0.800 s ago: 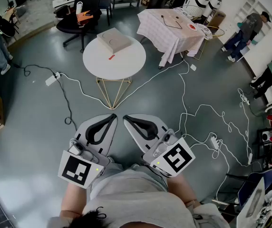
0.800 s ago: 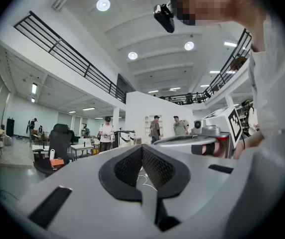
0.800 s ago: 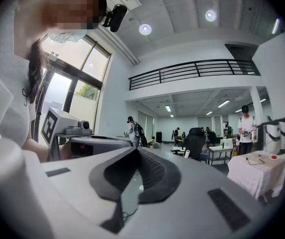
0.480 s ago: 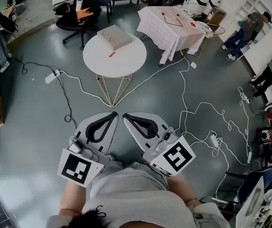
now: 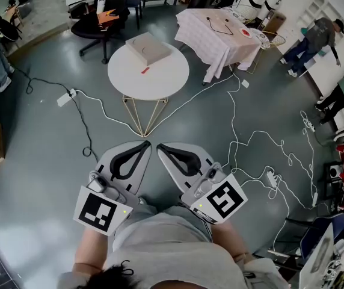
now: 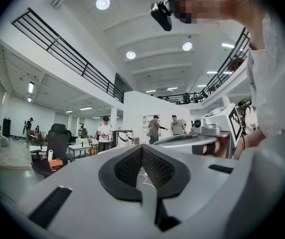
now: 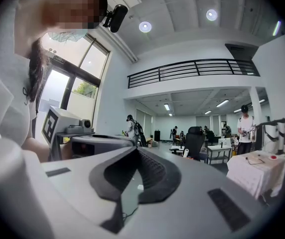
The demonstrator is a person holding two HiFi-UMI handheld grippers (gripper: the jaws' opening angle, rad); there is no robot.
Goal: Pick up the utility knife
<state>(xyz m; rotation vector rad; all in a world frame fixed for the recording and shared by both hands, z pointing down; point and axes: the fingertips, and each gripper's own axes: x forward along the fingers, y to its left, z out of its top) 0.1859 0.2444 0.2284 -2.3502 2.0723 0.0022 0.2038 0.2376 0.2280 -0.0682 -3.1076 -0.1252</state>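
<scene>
The utility knife (image 5: 143, 70) lies where it lay a moment ago, a small red sliver about the middle of the round white tabletop (image 5: 173, 80), near the flat beige box (image 5: 148, 48) toward its far edge. Well apart from it and unmoved, the left gripper (image 5: 143, 145) and right gripper (image 5: 159, 148) each have their jaws pressed together, holding nothing.

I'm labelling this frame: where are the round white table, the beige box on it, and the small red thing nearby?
round white table (image 5: 167, 80), head view, bare top right of centre.
beige box (image 5: 148, 48), head view, middle of its lid.
small red thing (image 5: 144, 70), head view, its middle.
</scene>
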